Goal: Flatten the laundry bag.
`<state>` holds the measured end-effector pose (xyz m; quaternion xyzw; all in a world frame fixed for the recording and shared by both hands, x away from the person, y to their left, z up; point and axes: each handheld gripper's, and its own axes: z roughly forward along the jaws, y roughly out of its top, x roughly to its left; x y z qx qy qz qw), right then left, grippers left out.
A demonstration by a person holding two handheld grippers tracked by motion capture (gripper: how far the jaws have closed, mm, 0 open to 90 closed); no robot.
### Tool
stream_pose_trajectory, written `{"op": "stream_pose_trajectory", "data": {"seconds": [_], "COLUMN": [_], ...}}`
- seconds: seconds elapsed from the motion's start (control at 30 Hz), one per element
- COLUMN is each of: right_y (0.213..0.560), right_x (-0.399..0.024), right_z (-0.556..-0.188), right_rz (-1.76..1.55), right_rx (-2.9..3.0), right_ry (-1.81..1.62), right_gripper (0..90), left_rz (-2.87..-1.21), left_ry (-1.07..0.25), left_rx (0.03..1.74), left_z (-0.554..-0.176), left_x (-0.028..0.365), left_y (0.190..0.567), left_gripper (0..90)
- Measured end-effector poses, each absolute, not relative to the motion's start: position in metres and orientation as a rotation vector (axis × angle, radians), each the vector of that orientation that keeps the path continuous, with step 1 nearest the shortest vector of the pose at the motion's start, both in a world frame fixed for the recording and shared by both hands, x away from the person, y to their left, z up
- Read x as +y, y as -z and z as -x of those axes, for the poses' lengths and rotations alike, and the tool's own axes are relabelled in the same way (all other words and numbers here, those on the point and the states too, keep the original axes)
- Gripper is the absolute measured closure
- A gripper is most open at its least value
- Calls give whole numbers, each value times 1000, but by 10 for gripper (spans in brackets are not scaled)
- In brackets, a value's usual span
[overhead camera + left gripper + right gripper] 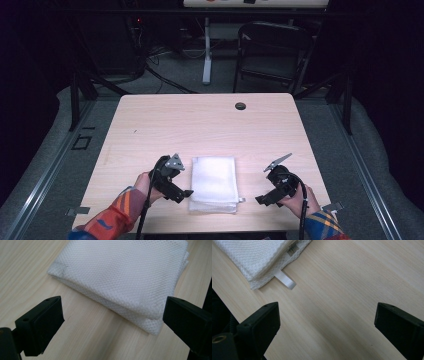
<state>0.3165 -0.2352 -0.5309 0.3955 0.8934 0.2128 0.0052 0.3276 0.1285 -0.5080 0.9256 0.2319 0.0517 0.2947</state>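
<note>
A folded white mesh cloth [214, 184] lies on the light wooden table [205, 125], near its front edge. In the left gripper view the cloth [125, 277] spreads just ahead of my open jaws, its near corner between them but untouched. My left gripper [187, 193] sits right at the cloth's left edge. My right gripper [260, 199] rests to the right of the cloth, apart from it, jaws wide with bare wood between them. In the right gripper view the cloth's corner [259, 257] and its small white loop tag [285, 281] lie at the upper left.
A small dark round grommet [240, 106] sits near the table's far edge. Behind the table stand a black folding chair [270, 52] and a white desk leg [207, 50]. Grey floor surrounds the table.
</note>
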Motion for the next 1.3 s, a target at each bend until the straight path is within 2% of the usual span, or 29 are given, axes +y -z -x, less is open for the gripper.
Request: {"op": "stream_pose_trajectory", "data": {"seconds": [0.13, 0.5, 0.67, 0.93, 1.3], "right_y": [531, 533, 532, 533, 534], "right_x": [-233, -231, -231, -230, -231], "right_z": [-316, -314, -314, -314, -314], "right_rz": [-1262, -1269, -1259, -1292, -1285], "right_rx": [2787, 2770, 2783, 2770, 2782], "right_ry": [-708, -730, -702, -712, -684], "right_gripper": [56, 100, 118, 138, 140], "left_rz": [-2475, -2519, -2559, -2611, -2697], "left_ry": [-115, -102, -86, -95, -173], "left_rx": [599, 494, 430, 385, 349], "left_z": [-327, -322, -318, -315, -311], "left_x": [120, 98, 87, 75, 61], "left_y": [510, 514, 519, 529, 544], "left_gripper": [0, 10, 75, 129, 222]}}
